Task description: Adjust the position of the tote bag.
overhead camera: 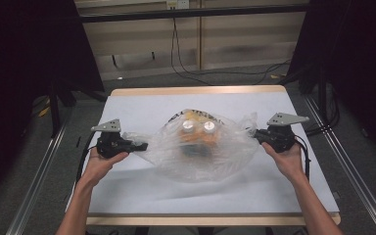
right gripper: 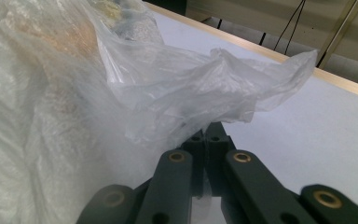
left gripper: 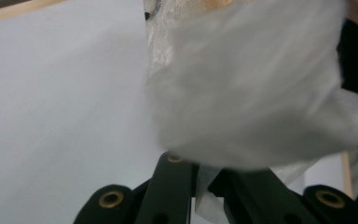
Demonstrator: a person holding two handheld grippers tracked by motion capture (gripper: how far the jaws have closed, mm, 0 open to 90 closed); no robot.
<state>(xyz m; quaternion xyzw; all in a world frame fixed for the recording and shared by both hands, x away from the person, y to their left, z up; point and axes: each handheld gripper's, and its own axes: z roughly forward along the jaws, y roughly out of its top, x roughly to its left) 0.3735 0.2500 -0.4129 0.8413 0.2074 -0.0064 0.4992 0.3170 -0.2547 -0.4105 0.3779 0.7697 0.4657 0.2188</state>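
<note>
We clamp the clear plastic bag (overhead camera: 200, 147) at mid-tabletop: left gripper (overhead camera: 138, 146) pinches its left edge, right gripper (overhead camera: 254, 133) its right. Two silver-capped bottles (overhead camera: 197, 127) sit inside.

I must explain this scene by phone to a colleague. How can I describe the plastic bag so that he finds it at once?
Start from the table with the pale sheet on it. In its middle lies a clear, crumpled plastic bag, pinched at its two ends by the left gripper and the right gripper. It is see-through, showing two white round caps and something orange inside.
</note>
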